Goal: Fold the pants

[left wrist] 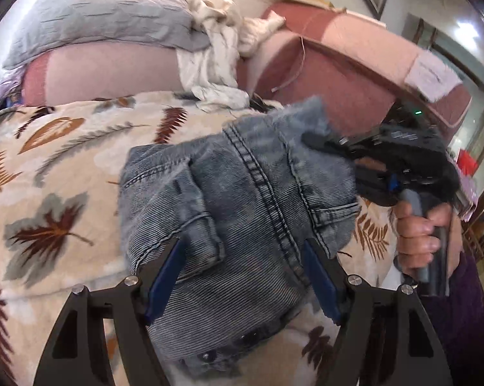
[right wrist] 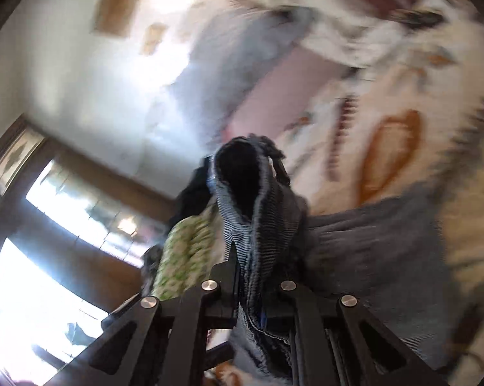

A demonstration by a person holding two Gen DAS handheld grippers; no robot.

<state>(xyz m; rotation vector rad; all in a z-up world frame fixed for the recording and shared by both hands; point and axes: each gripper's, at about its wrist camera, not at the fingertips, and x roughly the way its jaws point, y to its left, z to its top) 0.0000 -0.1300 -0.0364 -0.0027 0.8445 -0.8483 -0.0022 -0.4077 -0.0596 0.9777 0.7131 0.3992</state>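
Note:
The pants (left wrist: 242, 206) are grey-blue denim, folded into a thick bundle on a leaf-patterned blanket (left wrist: 55, 167). In the left wrist view my left gripper (left wrist: 242, 267) is open, its blue-padded fingers (left wrist: 165, 276) straddling the near end of the bundle. My right gripper (left wrist: 325, 143) reaches in from the right at the bundle's far corner, held by a hand. In the right wrist view my right gripper (right wrist: 251, 276) is shut on a fold of the denim (right wrist: 258, 212), which bunches up between the fingers.
A grey pillow (left wrist: 103, 16) and crumpled white cloth (left wrist: 216, 58) lie at the back on a pink sofa (left wrist: 338, 64). The right wrist view is blurred; it shows a window (right wrist: 49, 225) at left and a green-patterned cloth (right wrist: 184, 251).

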